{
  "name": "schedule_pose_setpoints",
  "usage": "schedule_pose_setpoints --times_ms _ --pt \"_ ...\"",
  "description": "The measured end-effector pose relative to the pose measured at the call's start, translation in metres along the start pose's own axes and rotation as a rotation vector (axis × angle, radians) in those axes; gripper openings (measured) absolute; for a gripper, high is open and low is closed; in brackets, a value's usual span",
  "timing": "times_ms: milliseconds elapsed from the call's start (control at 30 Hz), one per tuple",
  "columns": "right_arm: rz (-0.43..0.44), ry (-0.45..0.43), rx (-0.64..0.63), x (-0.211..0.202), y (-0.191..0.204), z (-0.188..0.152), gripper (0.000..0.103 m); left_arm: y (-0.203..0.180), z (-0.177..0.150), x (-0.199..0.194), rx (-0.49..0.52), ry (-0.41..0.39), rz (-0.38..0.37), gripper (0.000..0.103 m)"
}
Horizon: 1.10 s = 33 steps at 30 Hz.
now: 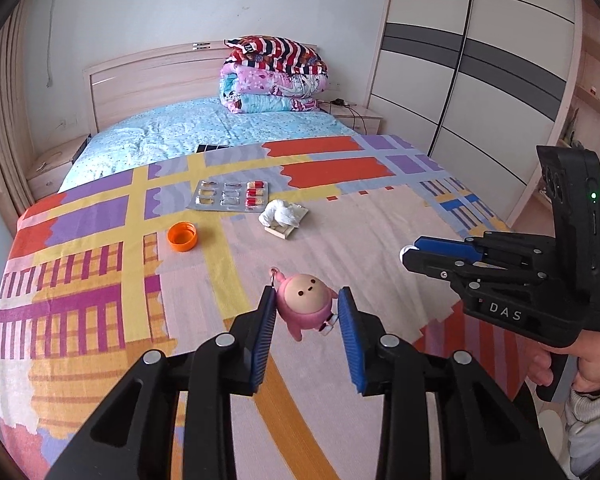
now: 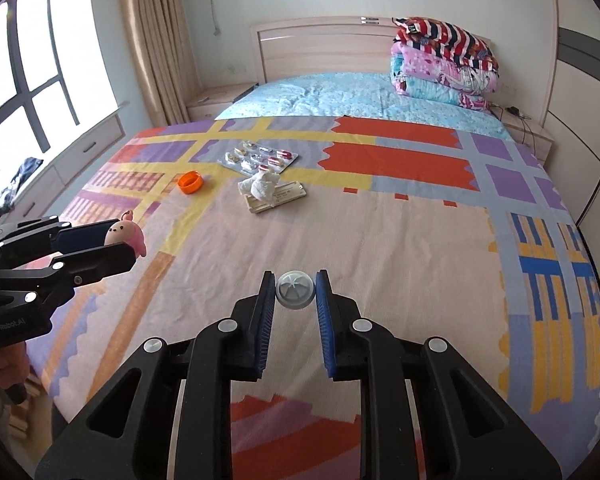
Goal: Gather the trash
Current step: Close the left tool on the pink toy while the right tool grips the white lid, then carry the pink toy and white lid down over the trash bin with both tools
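Note:
My left gripper (image 1: 307,300) is shut on a pink doll keychain (image 1: 306,305) and holds it above the bedspread; it also shows in the right wrist view (image 2: 126,236). My right gripper (image 2: 295,290) is shut on a small grey-white round cap (image 2: 295,289), held above the bed's near part; its tip shows in the left wrist view (image 1: 410,252). On the bed farther off lie an orange bottle cap (image 1: 182,237), a blister pack of pills (image 1: 230,196) and a crumpled white tissue (image 1: 281,212) on a small flat box (image 2: 274,198).
A folded stack of quilts (image 1: 274,76) stands at the headboard on the blue sheet (image 1: 188,132). A wardrobe (image 1: 472,60) is at the right, a window and curtain (image 2: 156,40) at the left. Nightstands flank the bed.

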State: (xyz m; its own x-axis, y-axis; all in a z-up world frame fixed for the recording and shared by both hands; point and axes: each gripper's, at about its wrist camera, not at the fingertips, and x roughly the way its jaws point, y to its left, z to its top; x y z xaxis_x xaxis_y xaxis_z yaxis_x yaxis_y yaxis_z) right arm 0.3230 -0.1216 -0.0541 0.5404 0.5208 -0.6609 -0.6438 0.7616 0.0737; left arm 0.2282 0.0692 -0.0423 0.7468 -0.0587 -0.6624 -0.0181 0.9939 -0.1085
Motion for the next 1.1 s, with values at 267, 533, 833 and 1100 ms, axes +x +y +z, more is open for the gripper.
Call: schedule_pose_setpoints --times_ms 267,533,833,1100 --pt "0.030 -0.048 -0.042 -0.050 0.025 -0.024 0.021 -0.034 -0.025 -0.047 0.059 -0.031 -0.012 0.031" --pt "0.059 -0.074 -0.085 -0.089 0.042 -0.051 0.021 -0.058 -0.058 -0.083 0.104 -0.043 -0.030 0.031" --pt "0.104 -0.033 -0.109 -0.104 0.056 -0.094 0.021 -0.073 -0.103 -0.101 0.132 -0.018 -0.066 0.031" --pt "0.160 0.038 -0.119 -0.098 0.069 -0.137 0.021 -0.080 -0.144 -0.101 0.113 0.043 -0.105 0.031"
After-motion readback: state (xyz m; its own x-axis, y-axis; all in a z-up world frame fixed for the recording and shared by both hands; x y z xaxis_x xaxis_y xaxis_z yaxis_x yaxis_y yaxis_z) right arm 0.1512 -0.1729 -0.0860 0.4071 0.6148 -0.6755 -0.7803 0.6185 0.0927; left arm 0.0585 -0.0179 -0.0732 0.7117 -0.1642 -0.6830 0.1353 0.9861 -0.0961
